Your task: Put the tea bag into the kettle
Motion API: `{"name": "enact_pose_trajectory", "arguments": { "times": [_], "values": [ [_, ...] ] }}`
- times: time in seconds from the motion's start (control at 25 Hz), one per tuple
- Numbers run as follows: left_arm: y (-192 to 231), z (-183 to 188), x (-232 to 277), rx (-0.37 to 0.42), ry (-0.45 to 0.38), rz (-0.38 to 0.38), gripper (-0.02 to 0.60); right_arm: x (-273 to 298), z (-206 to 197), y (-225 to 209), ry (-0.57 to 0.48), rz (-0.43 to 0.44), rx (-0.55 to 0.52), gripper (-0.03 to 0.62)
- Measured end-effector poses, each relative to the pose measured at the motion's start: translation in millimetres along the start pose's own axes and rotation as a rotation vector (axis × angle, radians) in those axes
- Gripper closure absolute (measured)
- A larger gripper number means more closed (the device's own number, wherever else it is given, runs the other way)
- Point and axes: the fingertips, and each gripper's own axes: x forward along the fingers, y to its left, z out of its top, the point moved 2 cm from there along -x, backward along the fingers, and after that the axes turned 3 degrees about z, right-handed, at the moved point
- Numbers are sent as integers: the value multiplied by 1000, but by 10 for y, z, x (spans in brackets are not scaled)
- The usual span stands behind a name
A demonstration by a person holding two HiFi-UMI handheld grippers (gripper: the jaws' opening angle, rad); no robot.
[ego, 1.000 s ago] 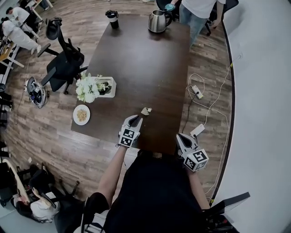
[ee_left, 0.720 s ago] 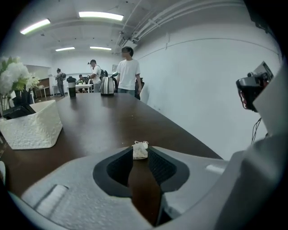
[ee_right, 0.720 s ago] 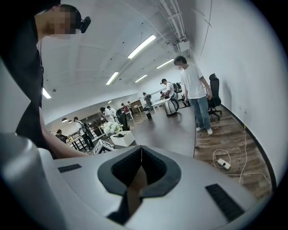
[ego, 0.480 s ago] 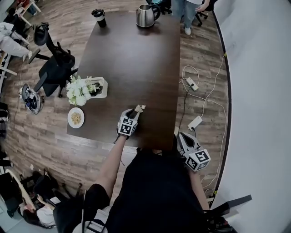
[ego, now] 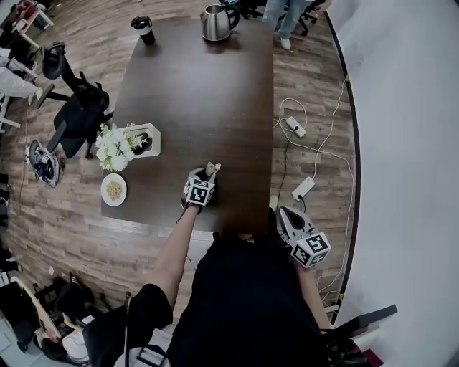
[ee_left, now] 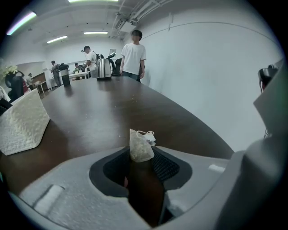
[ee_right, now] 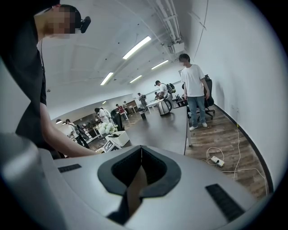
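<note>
The left gripper [ego: 209,176] is hovering low over the near end of the dark table [ego: 208,93]. Its jaws have just been opening up and are standing wide apart. The tea bag [ee_left: 140,147] is sitting upright on the wood right between the tips, with its string and little tag draped over the top. Neither pad looks like it's squeezing it.

The right gripper [ee_right: 141,149] is hanging just off the table's near right corner, by the person's side. Its jaws are pressed together at the tips with nothing in them.

The kettle [ego: 215,21] is standing way down at the far end, well apart from the tea bag, and there's no telling what's inside it. A dark lidded tumbler [ego: 143,29] is standing near it at the far left corner.

Closer in along the left edge, a white planter box [ego: 145,140] is holding white flowers [ego: 112,147]. Near it, a small white plate [ego: 113,189] is holding something tan and crumbly.
</note>
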Motion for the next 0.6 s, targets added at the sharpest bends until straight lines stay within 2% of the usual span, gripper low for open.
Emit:
{"name": "enact_pose_trajectory", "arguments": {
  "times": [0.24,0.28,0.36,0.6],
  "values": [
    [62,27,28,13,-9,46,449,-48,-28,-47,-1,-9,12,586],
    [79,29,24,9,-11,54,464,-49,-30,-46,-1,-7,13,586],
    [100,13,6,-13,0,60,539,-42,-31,-36,0,-1,12,586],
    [76,-22,-47,-55,5,30,569,-28,-26,-22,-3,12,9,586]
  ]
}}
